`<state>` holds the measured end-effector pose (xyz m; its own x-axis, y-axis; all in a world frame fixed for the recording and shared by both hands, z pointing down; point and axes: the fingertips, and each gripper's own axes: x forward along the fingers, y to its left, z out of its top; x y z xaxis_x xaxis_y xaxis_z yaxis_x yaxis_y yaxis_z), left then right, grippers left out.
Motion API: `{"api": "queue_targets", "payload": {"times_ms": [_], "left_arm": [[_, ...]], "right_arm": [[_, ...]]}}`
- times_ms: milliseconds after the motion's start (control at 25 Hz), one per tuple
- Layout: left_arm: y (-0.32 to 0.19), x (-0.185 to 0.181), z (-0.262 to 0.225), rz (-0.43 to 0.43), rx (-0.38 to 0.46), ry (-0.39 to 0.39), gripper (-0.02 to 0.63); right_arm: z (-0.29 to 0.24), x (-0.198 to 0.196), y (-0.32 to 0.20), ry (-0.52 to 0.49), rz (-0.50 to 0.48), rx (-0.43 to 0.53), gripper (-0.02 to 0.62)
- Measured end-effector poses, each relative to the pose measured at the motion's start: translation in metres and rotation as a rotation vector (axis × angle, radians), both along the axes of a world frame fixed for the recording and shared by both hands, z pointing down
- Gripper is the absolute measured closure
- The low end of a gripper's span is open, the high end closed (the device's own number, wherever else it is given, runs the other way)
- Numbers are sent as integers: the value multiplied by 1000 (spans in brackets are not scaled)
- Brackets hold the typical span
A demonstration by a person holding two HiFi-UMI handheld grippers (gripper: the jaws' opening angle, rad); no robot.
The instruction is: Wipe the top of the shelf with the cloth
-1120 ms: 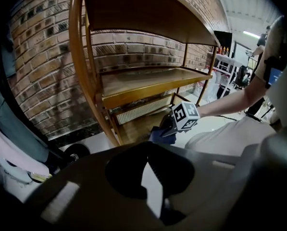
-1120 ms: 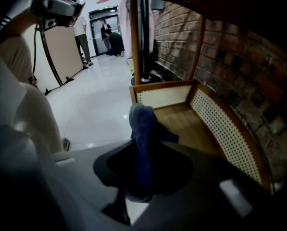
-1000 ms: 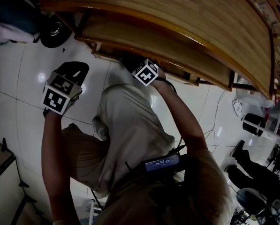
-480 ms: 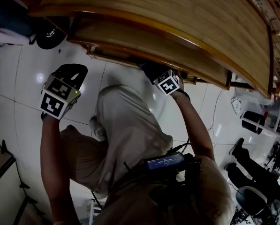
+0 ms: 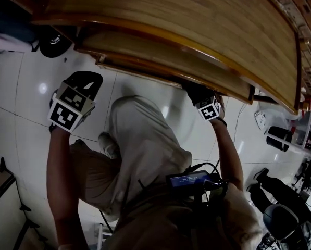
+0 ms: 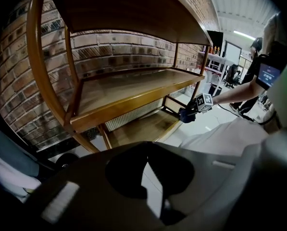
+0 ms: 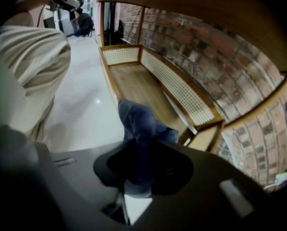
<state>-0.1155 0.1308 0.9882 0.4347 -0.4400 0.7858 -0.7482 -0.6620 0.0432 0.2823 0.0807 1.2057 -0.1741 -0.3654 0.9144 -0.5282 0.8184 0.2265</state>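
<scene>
Against a brick wall [image 6: 124,52] stands a wooden shelf unit [image 5: 197,20] on a glossy white tiled floor [image 5: 30,72]. Its bare top board shows from above only in the head view. The two gripper views alone show the lowest board [image 7: 138,83] and its mesh back panel [image 7: 181,88].

The right gripper [image 7: 138,165] has its fingers pinched on the blue cloth [image 7: 136,121]. The long axis of the cloth follows the fingers, and its free end stands beyond their tips, pointing at the lowest board. The cloth is far below the top.

The left gripper [image 6: 147,163] hangs over the floor, well away from the shelf. Its fingers meet at the tips with nothing between them.
</scene>
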Motion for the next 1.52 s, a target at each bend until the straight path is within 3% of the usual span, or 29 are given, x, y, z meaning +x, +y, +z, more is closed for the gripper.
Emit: {"api": "queue_targets", "payload": {"times_ms": [200,320,440,520,600,720,800,880,1000,1120,1400,1520], "left_arm": [[-7,17,-1,18,21,2,601],[2,35,7,52,-1,21,601],[-13,38,4,14,21,37,601],[-23,39,-2,-55,46,72,601],[-23,38,-6,-136,93,93,601],[7,27,-5,-234,123,88,601],[40,9,-9,-320,109,80,601],[73,-10,-26,-417,83,76,601],[103,-24,-85,-513,48,117,601],[118,-12,-171,-526,34,165,601],[100,9,-408,-414,164,215,601],[84,11,-494,-326,215,237,601]], "right_arm": [[10,70,2,162,26,65,516],[9,121,39,304,78,12,518],[-1,118,51,334,145,-97,520],[-12,86,96,262,229,-285,520],[-36,27,150,128,211,-449,520],[-109,-36,183,104,9,-444,520],[-174,-83,190,31,-110,-397,520],[-242,-126,188,-68,-167,-362,520],[-328,-160,157,-132,-188,-288,520],[-402,-167,127,-159,-124,-253,520],[-604,-213,62,-275,-67,-137,520],[-689,-230,31,-348,-23,-55,518]]}}
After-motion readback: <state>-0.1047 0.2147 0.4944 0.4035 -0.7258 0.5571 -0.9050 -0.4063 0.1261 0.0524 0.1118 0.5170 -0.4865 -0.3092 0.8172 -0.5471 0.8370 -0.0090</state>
